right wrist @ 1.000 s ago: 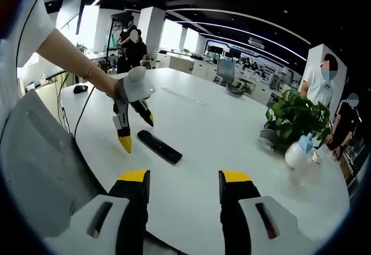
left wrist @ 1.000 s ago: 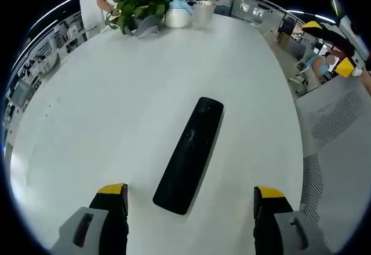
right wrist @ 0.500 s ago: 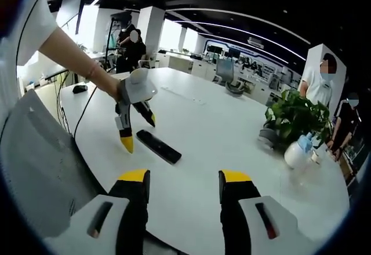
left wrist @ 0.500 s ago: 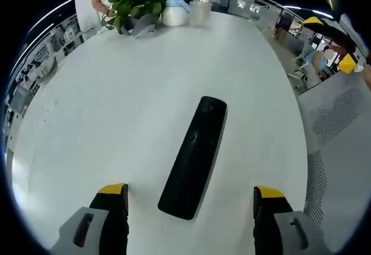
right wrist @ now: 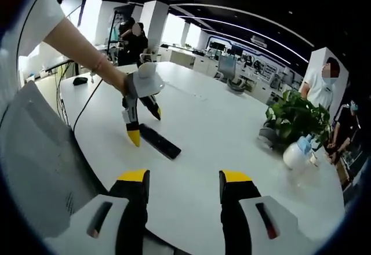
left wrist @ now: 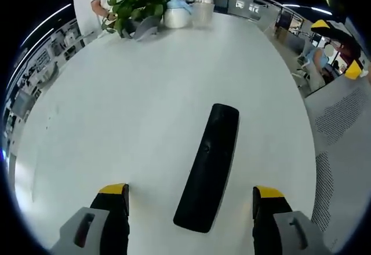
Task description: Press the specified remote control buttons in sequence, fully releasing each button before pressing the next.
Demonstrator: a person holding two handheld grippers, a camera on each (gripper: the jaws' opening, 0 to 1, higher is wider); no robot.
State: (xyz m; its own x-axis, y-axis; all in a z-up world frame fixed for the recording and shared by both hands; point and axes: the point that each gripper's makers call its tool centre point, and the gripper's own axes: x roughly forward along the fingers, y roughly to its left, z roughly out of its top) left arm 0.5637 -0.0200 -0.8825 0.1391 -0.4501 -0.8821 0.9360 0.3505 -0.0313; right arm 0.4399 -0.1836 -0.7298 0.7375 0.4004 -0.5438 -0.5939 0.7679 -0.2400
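On the white table point(left wrist: 116, 110) the remote point(left wrist: 210, 167) lies flat between your left gripper's point(left wrist: 190, 208) wide-open, empty jaws, framed for a press. Your right gripper point(right wrist: 181, 188) hangs back, jaws parted and empty, probably to keep everything in view.

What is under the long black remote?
The remote lies flat on the white table, nothing else showing beneath it. Its underside is hidden against the tabletop. The left gripper hangs above it, fingers spread to either side.
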